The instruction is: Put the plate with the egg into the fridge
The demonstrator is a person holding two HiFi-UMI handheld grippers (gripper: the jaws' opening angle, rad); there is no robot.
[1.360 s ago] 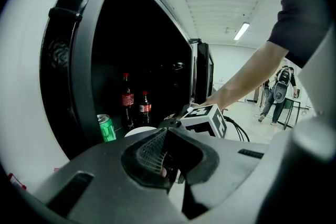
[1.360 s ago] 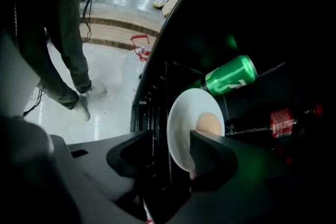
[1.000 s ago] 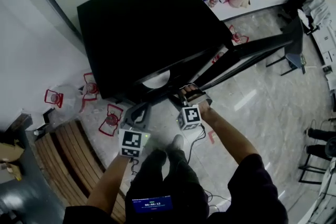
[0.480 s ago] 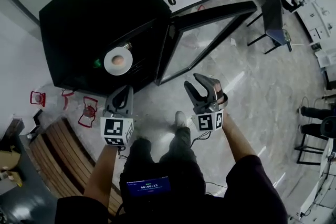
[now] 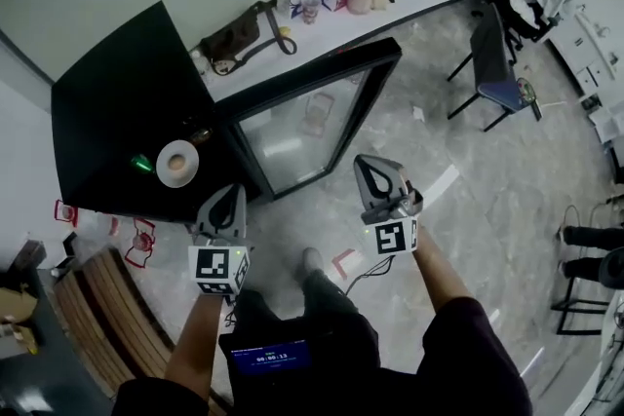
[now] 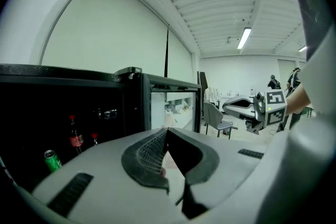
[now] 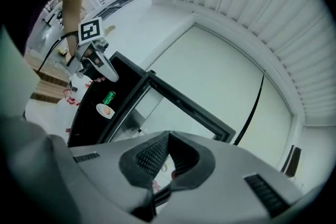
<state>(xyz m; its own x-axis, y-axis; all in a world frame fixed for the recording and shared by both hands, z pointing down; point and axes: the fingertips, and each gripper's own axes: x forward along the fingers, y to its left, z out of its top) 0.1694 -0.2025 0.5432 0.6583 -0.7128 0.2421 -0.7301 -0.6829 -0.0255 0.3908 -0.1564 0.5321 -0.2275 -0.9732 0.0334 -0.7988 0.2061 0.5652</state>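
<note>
White plate with the egg sits inside the black fridge at the left, beside a green can, so the placing looks done. Left tongs, clenched and empty, have drawn back from it. The glass door stands open, and the right tongs, also withdrawn, have just snapped closed on nothing.

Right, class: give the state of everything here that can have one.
fridge door: open wide
plate: inside the fridge, egg on it
green can: inside the fridge, beside the plate
left hand-held gripper: shut, empty
right hand-held gripper: jaws just closed, shut, nothing between them
</note>
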